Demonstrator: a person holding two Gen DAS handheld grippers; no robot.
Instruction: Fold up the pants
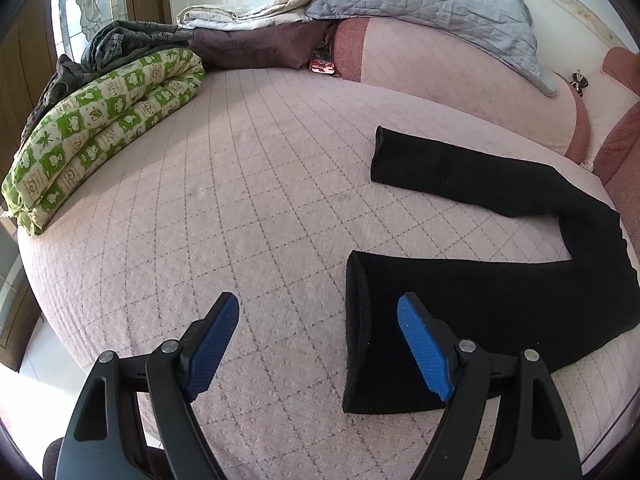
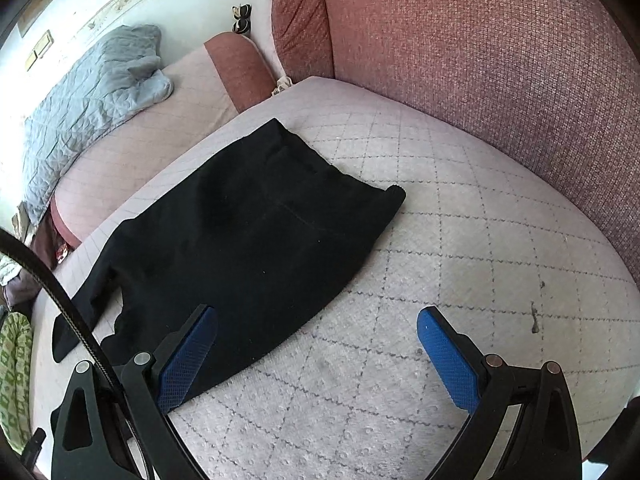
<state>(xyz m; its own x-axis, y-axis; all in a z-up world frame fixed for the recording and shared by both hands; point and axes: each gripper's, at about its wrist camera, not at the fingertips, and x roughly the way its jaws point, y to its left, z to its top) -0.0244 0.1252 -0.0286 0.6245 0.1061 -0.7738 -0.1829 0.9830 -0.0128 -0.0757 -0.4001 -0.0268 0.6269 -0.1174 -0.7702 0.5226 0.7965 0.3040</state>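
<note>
The black pants [image 1: 500,280] lie spread flat on the pink quilted bed [image 1: 240,200], the two legs apart in a V and the waistband [image 2: 320,160] toward the red headboard [image 2: 480,60], so no fold seems to be made yet. The left tongs [image 1: 318,344] stand wide and empty just above the cuff of the near leg. The right tongs [image 2: 318,354] also stand wide and empty at the near edge of the hip part; all folding is still left.

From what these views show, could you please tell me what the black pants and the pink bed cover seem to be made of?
The black pants look like a soft matte knit, perhaps fleece: no sheen, thick fuzzy leg opening. The pink bed cover looks like quilted cotton-like fabric: stitched diamond lines, pebbly nubby surface. The exact fibres cannot be told.
</note>
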